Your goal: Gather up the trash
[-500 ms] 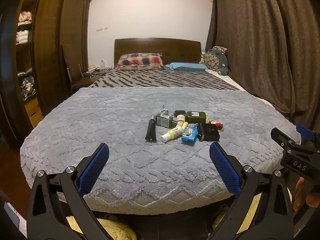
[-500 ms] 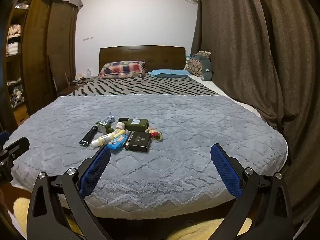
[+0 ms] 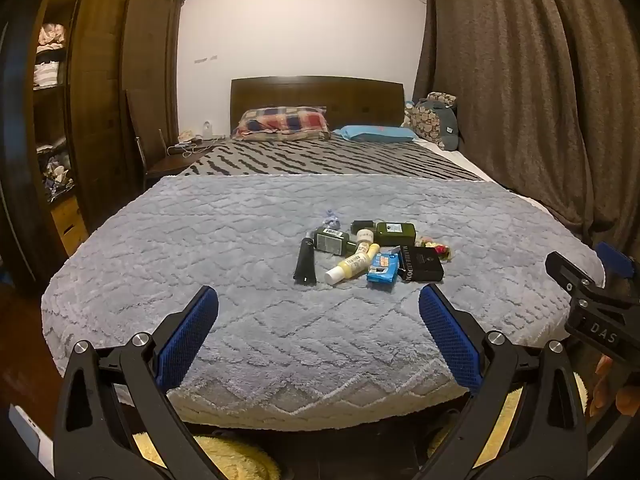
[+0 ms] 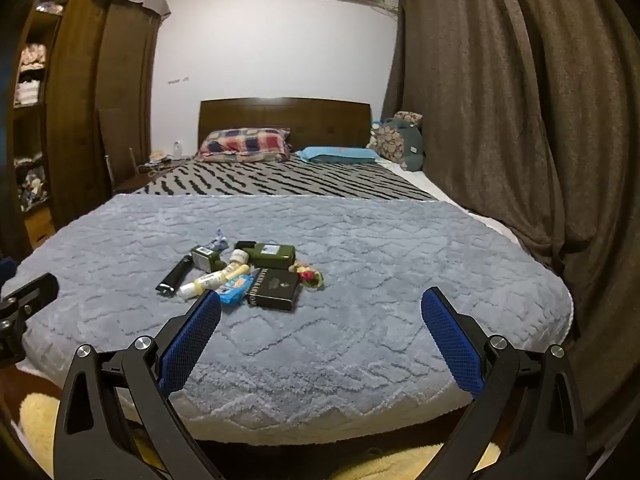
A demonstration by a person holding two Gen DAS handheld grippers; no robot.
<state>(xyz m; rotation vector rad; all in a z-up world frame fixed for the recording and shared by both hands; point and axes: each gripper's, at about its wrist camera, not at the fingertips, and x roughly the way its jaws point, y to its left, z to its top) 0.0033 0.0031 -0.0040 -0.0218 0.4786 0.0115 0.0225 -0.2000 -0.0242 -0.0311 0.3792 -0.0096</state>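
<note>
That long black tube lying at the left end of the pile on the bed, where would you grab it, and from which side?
Probably across its middle, coming down from above. The black tube lies flat on the grey blanket, pointing roughly toward the cameras, with bare blanket on its left. The fingers would straddle its narrow width from either side. The open left gripper faces it most directly; the green bottle crowds its far end.

Left gripper and right gripper: fingers wide apart, empty, tilted slightly down.
</note>
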